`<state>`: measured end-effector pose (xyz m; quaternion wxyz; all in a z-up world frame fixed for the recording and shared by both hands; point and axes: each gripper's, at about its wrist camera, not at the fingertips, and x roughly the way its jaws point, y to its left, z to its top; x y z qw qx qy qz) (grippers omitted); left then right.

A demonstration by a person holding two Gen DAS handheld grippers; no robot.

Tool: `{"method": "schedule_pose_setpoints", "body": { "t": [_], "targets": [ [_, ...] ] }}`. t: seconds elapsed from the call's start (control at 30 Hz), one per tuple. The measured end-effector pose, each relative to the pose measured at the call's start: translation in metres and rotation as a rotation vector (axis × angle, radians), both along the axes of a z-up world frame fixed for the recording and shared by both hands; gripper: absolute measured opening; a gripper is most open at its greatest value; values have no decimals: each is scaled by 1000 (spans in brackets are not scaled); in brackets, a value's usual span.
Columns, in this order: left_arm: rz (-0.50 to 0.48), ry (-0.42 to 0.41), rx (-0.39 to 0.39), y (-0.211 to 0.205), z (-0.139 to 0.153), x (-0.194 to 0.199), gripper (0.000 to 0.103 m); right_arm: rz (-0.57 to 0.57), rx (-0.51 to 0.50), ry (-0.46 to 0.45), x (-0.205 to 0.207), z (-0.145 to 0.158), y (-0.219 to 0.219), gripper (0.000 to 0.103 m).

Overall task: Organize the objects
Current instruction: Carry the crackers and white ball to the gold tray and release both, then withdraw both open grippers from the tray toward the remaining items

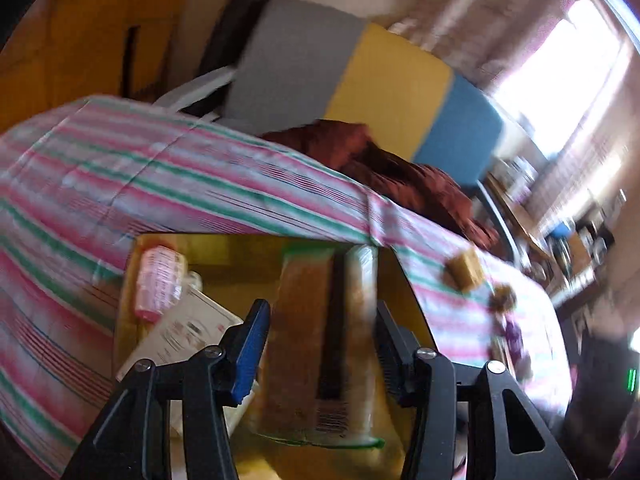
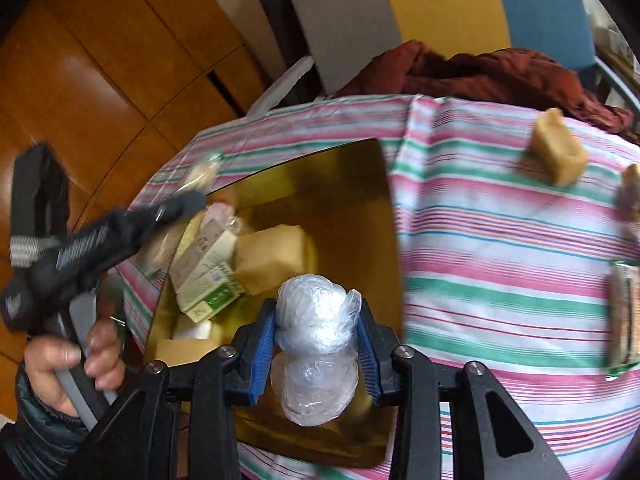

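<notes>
While the person's left hand (image 2: 68, 364) carries its tool in from the left edge of the right wrist view, the left gripper (image 1: 320, 348) hangs above the gold tray (image 1: 208, 240) with a long clear packet of brown biscuits (image 1: 316, 340) lying between its fingers. Its jaws stand partly apart; in the blur, whether the pads press on the packet cannot be told. The packet's long axis runs away from the camera, in line with the fingers. Left of it in the tray lie a pink-labelled bottle (image 1: 160, 280) and a white printed box (image 1: 188, 332).

Further right, the right gripper (image 2: 316, 344) is clamped on a clear plastic-wrapped bundle (image 2: 316, 344) (something pale inside, not identifiable), held directly over the tray's near part, with boxes and a tan block (image 2: 272, 258) just beyond. A release here would likely drop it inside.

Right again, on the striped cloth (image 2: 500, 240), a tan soap-like block (image 2: 558, 152) and a wrapped packet (image 2: 624, 312) wait outside the tray, nearer the right gripper.
</notes>
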<state>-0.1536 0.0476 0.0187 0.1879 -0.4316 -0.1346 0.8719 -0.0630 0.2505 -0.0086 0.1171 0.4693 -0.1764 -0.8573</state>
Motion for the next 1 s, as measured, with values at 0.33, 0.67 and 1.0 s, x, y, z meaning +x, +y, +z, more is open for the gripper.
{"method": "schedule_pose_setpoints", "body": {
  "t": [0.33, 0.67, 1.0],
  "targets": [
    [76, 59, -31, -24, 4, 5, 67, 42, 9, -20, -6, -20, -34, 41],
    [-1, 141, -138, -11, -8, 78, 68, 78, 78, -31, 12, -27, -45, 61],
    [-35, 136, -162, -7, -19, 115, 69, 41, 168, 3, 36, -13, -34, 71]
  ]
}}
